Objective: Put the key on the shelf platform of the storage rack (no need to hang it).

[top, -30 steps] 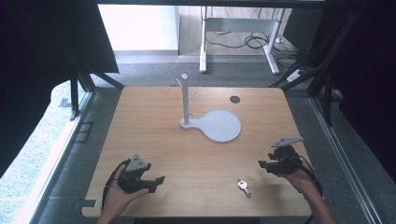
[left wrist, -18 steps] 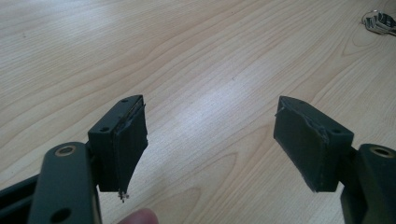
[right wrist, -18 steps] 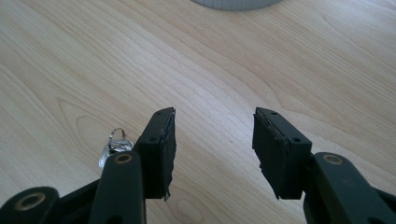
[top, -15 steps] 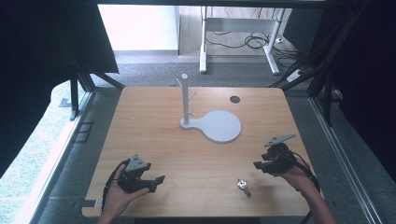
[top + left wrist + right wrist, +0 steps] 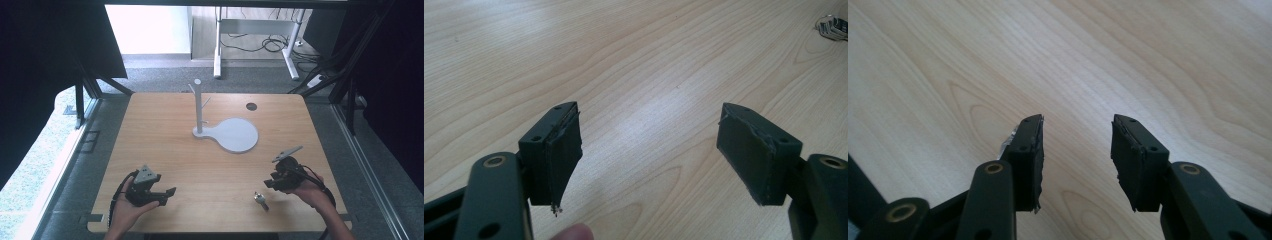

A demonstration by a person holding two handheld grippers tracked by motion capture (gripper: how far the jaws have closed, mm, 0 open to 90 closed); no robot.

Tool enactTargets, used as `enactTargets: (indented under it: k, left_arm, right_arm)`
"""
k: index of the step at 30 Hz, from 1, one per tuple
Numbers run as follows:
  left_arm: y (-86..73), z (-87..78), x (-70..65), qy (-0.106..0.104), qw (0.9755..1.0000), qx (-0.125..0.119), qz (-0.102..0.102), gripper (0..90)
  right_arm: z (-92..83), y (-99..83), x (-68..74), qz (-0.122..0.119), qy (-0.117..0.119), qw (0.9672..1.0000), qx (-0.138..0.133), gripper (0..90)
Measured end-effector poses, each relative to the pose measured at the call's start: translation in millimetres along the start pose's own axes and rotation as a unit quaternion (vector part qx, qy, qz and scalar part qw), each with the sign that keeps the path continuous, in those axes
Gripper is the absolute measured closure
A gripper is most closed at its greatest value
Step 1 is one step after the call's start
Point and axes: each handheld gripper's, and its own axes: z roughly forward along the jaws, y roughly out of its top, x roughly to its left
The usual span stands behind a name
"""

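Nearer the key (image 5: 260, 200) now, right gripper (image 5: 272, 183) – fingers closing, empty (white stand (image 5: 198, 107) well apart).

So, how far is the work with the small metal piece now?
Nothing looks done yet: the small metal piece lies on the table, apart from the white stand. In hand: the right tongs are beside the piece, jaws just been closing, nothing between them. The left tongs wait open. Left: grasping and moving the piece, perhaps to the stand.

Pale wood-grain tabletop (image 5: 175, 140); white stand (image 5: 227, 131). Silvery metal key (image 5: 260, 200). Black left gripper (image 5: 167, 196) and right gripper (image 5: 267, 184).
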Motion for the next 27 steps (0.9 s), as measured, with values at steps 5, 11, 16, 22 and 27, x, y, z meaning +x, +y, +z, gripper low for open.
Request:
enactTargets:
  k: [5, 11, 16, 22, 27]
  left_arm:
    - [-0.8, 0.0, 1.9, 0.001, 1.0, -0.001, -0.003, 26.1]
    - [-0.9, 0.8, 1.0, 0.0, 1.0, 0.005, -0.001, 26.1]
    - [-0.9, 0.0, 1.9, -0.002, 1.0, 0.005, 0.0, 26.1]
    - [-1.4, -0.7, 3.8, 0.0, 1.0, 0.006, -0.002, 26.1]
    - [-1.6, -1.1, 4.1, -0.001, 1.0, 0.005, -0.001, 26.0]
  right_arm:
    - [5.4, -0.6, 6.4, -0.005, 0.017, 0.9998, 0.014, 60.8]
    - [13.3, 2.3, 15.3, -0.018, 0.031, 0.9987, 0.037, 64.4]
    - [19.5, 2.8, 17.9, -0.018, 0.036, 0.998, 0.048, 68.5]
    - [26.7, 5.1, 18.3, -0.006, 0.04, 0.9975, 0.058, 71.1]
    - [33.4, 8.1, 21.9, -0.003, 0.041, 0.9971, 0.064, 72.6]
